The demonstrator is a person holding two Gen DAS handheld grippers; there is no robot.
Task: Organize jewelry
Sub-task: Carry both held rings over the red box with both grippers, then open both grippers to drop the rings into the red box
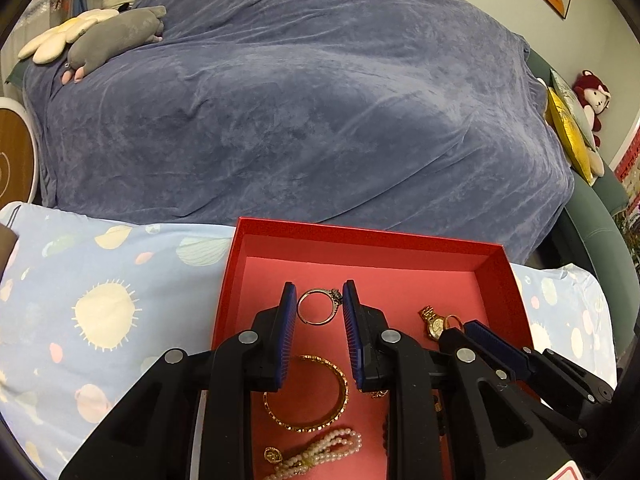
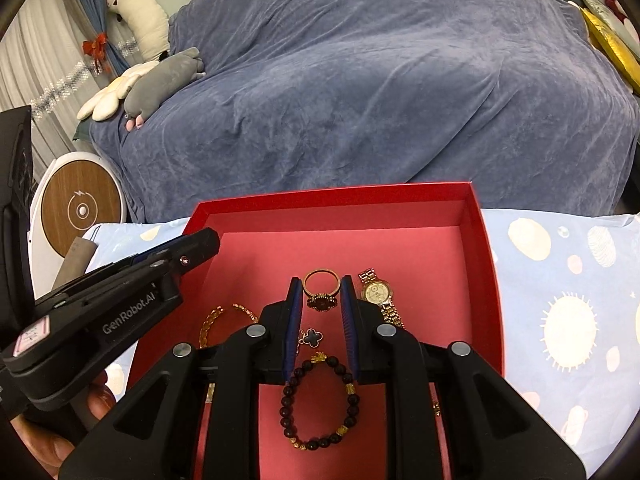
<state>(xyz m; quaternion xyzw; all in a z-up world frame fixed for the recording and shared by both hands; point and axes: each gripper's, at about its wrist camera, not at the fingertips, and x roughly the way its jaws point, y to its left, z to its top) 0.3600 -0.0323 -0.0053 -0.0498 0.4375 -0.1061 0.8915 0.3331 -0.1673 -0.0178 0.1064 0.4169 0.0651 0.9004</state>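
My left tool [image 1: 319, 306] spread apart around the silver ring [image 1: 318, 306], my right tool [image 2: 321, 294] apart around the gold ring [image 2: 321, 289], both rings lying in the red box [image 1: 362, 236], watch [image 2: 377, 293] beside, gold bangle [image 1: 306, 394] nearer me.

Ahead of our tongs we see a blue velvet cover [image 1: 304, 112] draped over a sofa, a grey plush toy [image 2: 164, 84] far left on it, gold cushions [image 1: 570, 136] far right, and a patterned cloth [image 2: 568, 280] beneath.
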